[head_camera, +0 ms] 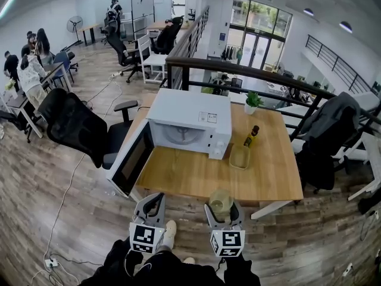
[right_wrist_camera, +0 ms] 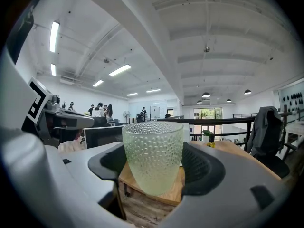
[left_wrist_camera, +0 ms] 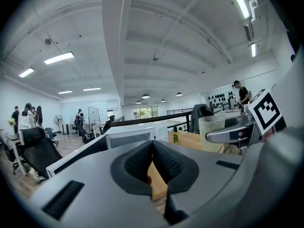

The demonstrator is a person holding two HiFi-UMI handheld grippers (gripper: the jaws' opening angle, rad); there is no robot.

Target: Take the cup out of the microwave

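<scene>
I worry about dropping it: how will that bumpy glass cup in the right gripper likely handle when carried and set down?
The cup looks like thick glass, so probably rigid, weighty for its size and breakable if dropped. Its dimpled wall likely gives the right gripper decent purchase. It narrows toward the base, so it may tip if set down carelessly.

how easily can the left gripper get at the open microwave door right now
Probably easily. The left gripper is empty, jaws together, and the microwave door hangs open ahead of it with nothing between them. The right gripper holds the cup off to the side.
</scene>
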